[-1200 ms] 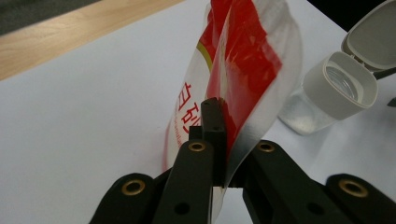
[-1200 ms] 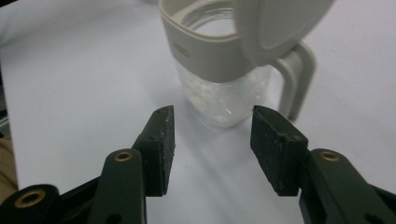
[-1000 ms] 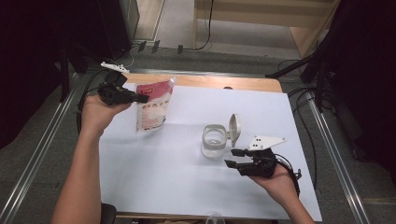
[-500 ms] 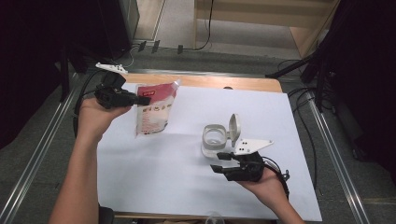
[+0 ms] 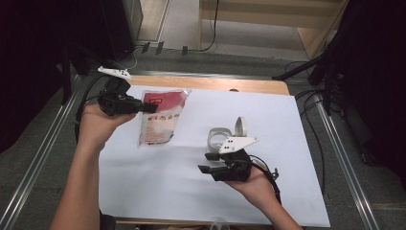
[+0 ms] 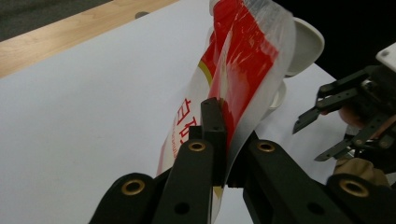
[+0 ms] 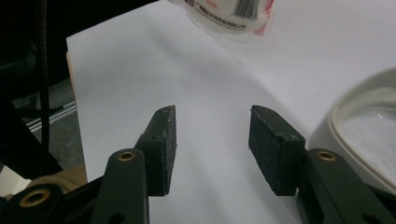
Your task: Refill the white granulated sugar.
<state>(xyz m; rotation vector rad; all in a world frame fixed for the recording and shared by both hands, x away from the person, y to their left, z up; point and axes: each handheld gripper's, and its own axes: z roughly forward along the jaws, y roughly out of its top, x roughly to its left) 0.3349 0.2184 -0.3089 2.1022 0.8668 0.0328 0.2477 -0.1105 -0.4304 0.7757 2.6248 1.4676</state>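
Your left gripper [image 6: 219, 140] has its jaws pinched on the red-and-clear pouch [image 5: 160, 120], which hangs above the tabletop [image 5: 143, 191]; your right gripper [image 7: 212, 144] stands half-open, empty, beside the flip-lid container [image 5: 221, 139]. That thin edge grip probably slips if you tilt hastily.

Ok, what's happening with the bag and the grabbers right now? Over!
Left gripper shut on red-and-white bag. Right gripper open, empty, beside open-lidded container. Nothing between them.

The pouch [image 7: 229, 16] is cut off by the right gripper view's top edge, its print blurred.
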